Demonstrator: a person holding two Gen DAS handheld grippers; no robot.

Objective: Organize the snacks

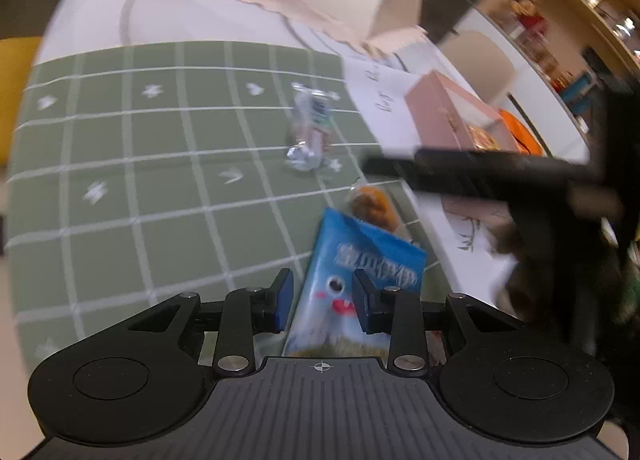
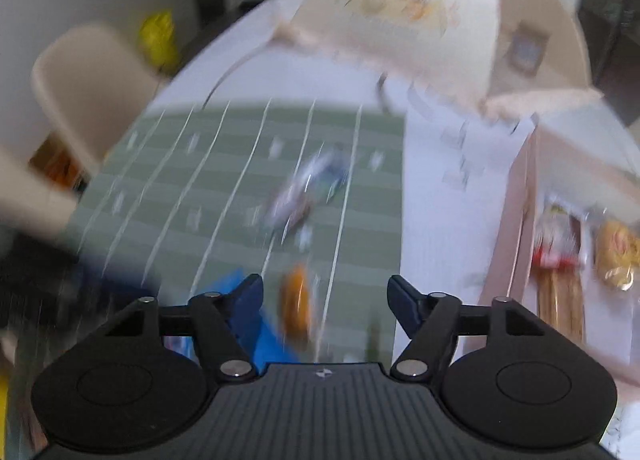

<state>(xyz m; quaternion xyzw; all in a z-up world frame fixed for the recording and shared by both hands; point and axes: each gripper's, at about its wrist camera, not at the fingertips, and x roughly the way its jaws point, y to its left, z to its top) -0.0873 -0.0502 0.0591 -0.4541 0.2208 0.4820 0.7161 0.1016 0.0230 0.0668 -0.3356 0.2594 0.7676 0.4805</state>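
Note:
My left gripper (image 1: 322, 296) has its blue pads on either side of a blue snack packet (image 1: 360, 272) with a cartoon face, above the green checked mat (image 1: 160, 163); the jaws look closed on it. An orange snack (image 1: 374, 205) lies just beyond it, and a clear-wrapped snack (image 1: 308, 131) lies farther out. My right gripper (image 2: 325, 300) is open and empty above the mat (image 2: 224, 179), with the orange snack (image 2: 296, 306) between its fingers and below. The blue packet (image 2: 268, 336) shows at its left finger. The clear-wrapped snack (image 2: 308, 191) is blurred ahead.
A pink box (image 1: 452, 115) stands right of the mat; in the right wrist view the pink box (image 2: 520, 219) holds several snacks (image 2: 560, 236). A cream bag (image 2: 420, 19) stands at the back. My right gripper's black body (image 1: 540, 187) crosses the left wrist view. A beige chair (image 2: 88, 79) stands left.

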